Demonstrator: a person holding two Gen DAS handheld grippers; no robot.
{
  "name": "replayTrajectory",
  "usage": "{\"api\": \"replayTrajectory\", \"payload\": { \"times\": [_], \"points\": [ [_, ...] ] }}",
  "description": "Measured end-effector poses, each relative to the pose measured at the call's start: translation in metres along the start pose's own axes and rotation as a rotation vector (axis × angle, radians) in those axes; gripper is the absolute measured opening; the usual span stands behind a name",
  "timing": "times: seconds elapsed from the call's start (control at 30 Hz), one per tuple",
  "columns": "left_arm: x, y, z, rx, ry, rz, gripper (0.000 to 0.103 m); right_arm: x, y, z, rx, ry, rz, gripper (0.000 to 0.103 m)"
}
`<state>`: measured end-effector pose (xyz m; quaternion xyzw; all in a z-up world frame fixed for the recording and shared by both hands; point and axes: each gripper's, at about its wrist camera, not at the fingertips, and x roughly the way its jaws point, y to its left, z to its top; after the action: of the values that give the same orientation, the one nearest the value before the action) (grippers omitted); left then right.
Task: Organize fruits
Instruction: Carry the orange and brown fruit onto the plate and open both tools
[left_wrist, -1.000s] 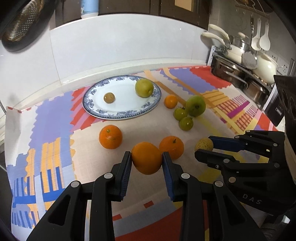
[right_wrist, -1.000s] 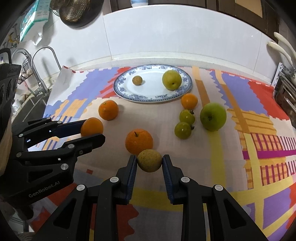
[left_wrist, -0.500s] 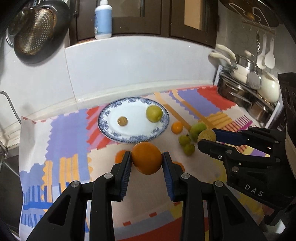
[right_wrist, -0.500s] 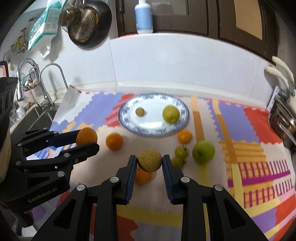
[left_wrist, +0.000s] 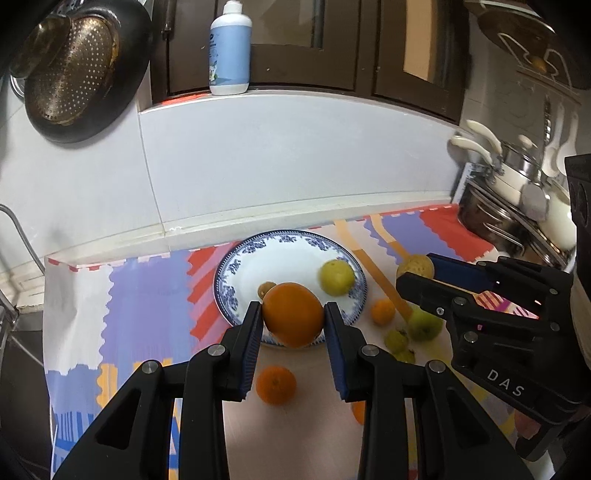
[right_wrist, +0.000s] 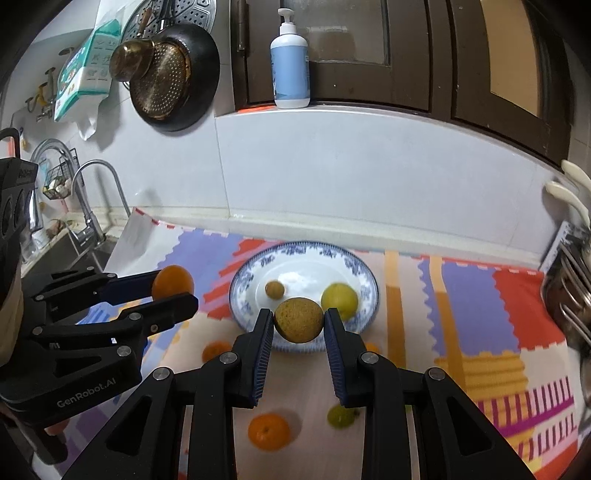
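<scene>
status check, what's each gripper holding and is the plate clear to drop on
Left hand-held gripper shut on orange. Right hand-held gripper shut on brown pear. Plate ahead holds yellow-green fruit and small brown fruit; centre bare.

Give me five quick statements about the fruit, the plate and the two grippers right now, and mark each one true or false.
1. The left gripper holds an orange. True.
2. The right gripper is open with nothing in it. False: it is shut on a brownish-yellow speckled fruit.
3. The blue-patterned plate has two fruits on it. True: a yellow-green fruit and a small brown fruit.
4. The pump bottle stands on the patchwork mat. False: it stands on the ledge above the white wall.
5. All the oranges are on the plate. False: at least one loose orange lies on the patchwork mat.
</scene>
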<state>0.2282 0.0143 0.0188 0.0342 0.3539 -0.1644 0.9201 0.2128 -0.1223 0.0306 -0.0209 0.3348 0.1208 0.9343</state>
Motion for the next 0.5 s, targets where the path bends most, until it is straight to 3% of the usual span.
{"api": "replayTrajectory", "payload": {
  "times": [0.5],
  "points": [
    [0.095,0.029,0.052,-0.049,0.126,-0.017,0.034,0.096,-0.027,0.047,0.017,0.094,0.028,0.029]
  ]
}}
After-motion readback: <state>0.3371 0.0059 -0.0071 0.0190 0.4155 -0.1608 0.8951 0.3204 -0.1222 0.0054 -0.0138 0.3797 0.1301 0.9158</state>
